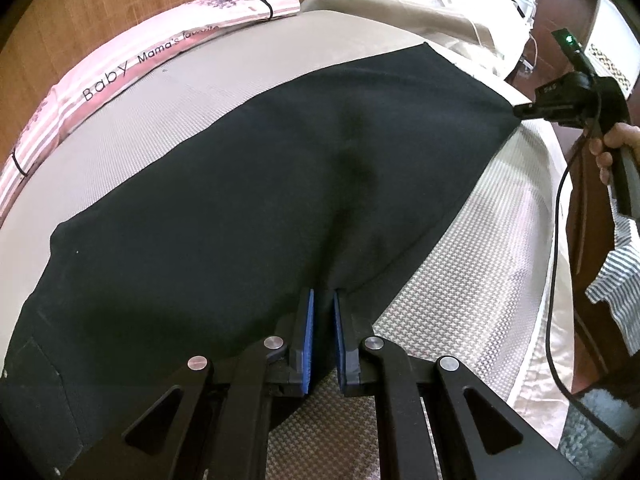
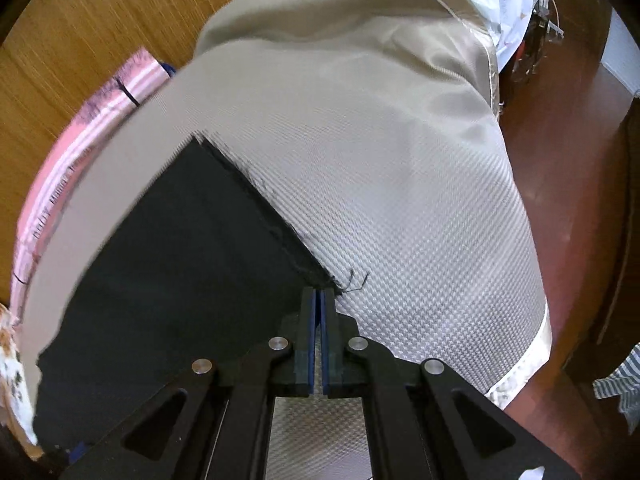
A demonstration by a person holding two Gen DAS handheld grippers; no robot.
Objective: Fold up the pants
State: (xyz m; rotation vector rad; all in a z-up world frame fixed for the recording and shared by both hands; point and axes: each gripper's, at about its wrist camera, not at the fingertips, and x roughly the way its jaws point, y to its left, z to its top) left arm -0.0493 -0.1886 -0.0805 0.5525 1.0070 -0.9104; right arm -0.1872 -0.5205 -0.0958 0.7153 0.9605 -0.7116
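Left wrist view: black pants (image 1: pixel 248 184) are being spread flat on the beige mattress (image 1: pixel 472 248), pinched by left gripper (image 1: pixel 323 304) and right gripper (image 2: pixel 319 300); pink pillow (image 1: pixel 120 68) is lying beyond.

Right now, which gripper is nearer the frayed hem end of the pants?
Right. The right gripper pinches the hem corner of the pants; the left gripper grips their near edge farther along.

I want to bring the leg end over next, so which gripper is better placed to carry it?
Right gripper: shut on the black fabric pants' frayed hem corner. Left gripper holds mid-edge.
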